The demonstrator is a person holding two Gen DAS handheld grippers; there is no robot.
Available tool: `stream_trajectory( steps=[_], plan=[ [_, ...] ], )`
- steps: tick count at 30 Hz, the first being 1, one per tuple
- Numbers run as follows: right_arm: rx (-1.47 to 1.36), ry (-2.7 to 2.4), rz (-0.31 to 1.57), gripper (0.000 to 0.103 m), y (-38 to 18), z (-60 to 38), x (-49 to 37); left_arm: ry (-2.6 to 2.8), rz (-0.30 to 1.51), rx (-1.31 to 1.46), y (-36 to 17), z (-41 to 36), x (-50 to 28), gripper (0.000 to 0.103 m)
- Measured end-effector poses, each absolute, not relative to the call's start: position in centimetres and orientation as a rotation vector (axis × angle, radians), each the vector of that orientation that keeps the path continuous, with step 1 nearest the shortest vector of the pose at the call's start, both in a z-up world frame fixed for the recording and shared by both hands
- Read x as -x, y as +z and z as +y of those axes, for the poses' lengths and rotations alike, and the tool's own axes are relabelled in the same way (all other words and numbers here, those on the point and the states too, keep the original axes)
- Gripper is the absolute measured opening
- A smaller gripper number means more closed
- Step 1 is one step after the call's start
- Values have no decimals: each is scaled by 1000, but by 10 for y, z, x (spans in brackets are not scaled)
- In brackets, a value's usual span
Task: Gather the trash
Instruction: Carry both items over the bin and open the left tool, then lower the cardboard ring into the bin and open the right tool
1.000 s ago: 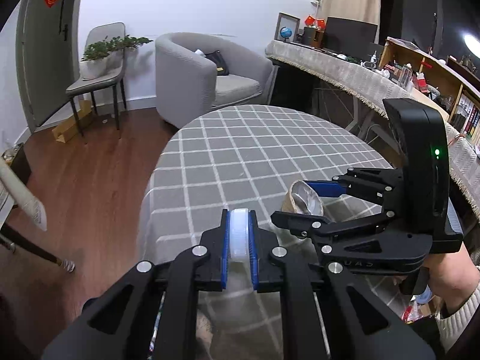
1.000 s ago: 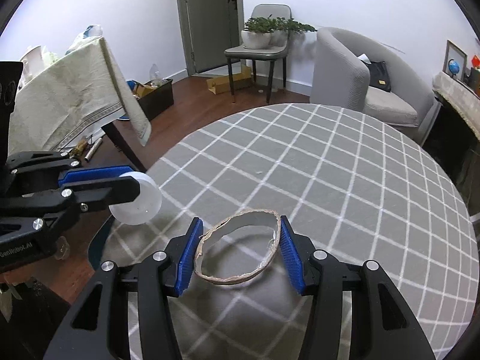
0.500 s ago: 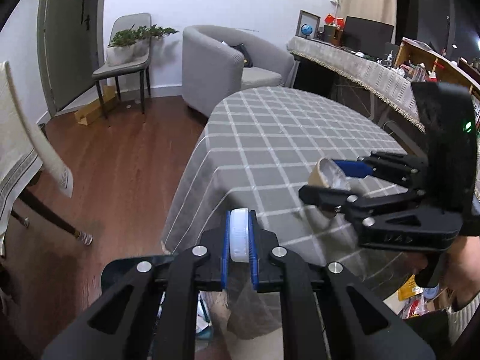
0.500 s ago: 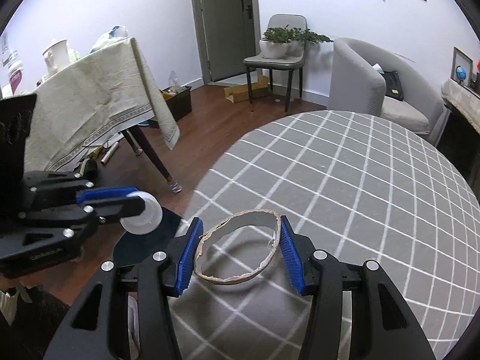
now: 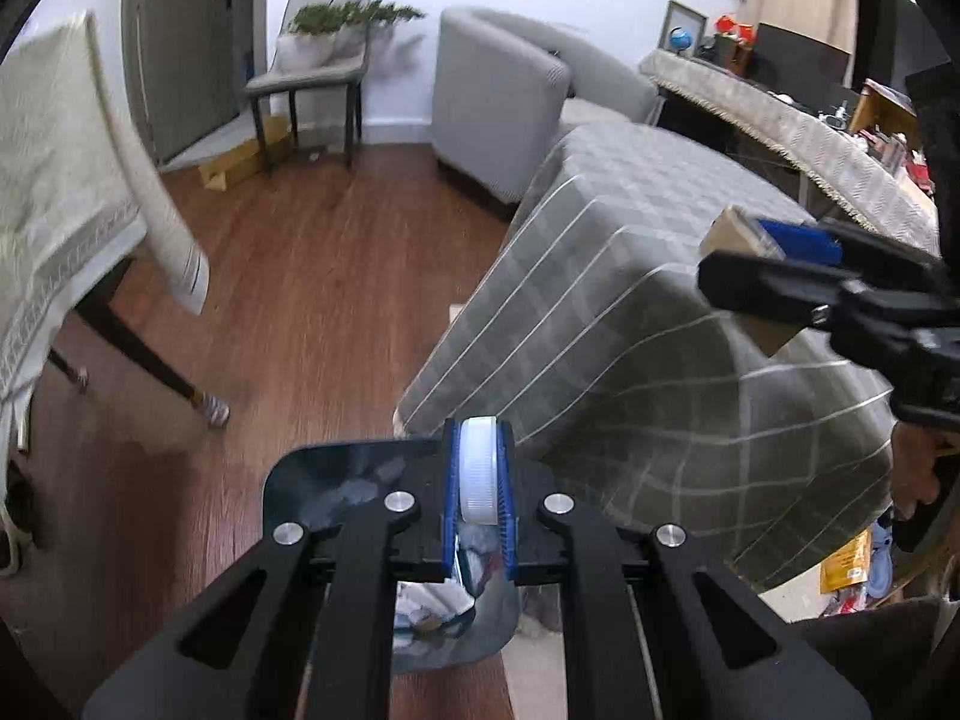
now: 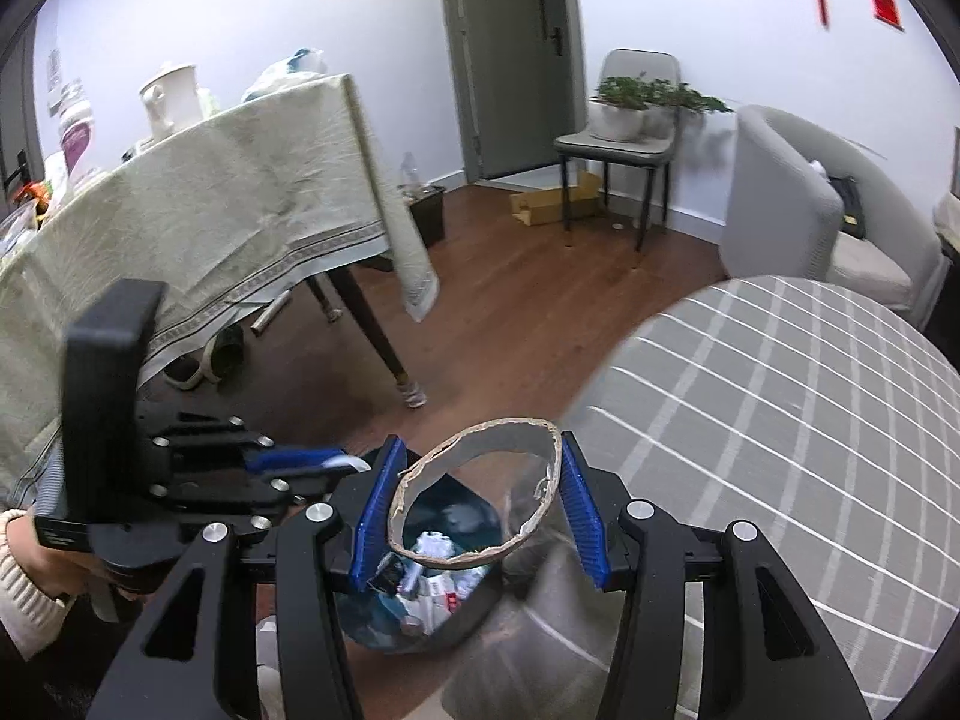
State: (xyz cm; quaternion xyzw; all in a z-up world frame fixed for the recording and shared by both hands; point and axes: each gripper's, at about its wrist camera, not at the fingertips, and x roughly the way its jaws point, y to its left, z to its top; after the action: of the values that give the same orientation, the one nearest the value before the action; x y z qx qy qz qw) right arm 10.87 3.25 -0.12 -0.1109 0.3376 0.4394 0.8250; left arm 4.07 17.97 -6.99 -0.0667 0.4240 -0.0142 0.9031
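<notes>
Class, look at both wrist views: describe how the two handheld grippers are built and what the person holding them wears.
Both the left gripper and the right gripper are matte black linkage frames with silver round rivets and ribbed blue finger pads. Seen from the right wrist view, the left gripper carries a tall black boxy block on top. No cables show. The hand behind it wears a cream ribbed knit sleeve.

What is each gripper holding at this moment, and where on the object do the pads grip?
Left gripper clamps a white plastic lid across its flat faces. Right gripper holds a torn cardboard ring, pads on opposite outer sides.
</notes>
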Motion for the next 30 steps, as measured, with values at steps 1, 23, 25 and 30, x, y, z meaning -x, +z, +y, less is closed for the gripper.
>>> stream_trajectory(
  steps=[1,23,25,30],
  plan=[
    [238,945,720,52,-2,38,-106,-23,890,140,-74,185,-39,13],
    [293,1021,798,52,-35,127,-90,69,1044,165,-114,248,-7,47],
    [303,1013,813,52,-41,132,-90,80,1025,169,-108,251,-4,49],
    [317,998,872,52,-59,141,-93,97,953,202,-89,263,4,56]
  ],
)
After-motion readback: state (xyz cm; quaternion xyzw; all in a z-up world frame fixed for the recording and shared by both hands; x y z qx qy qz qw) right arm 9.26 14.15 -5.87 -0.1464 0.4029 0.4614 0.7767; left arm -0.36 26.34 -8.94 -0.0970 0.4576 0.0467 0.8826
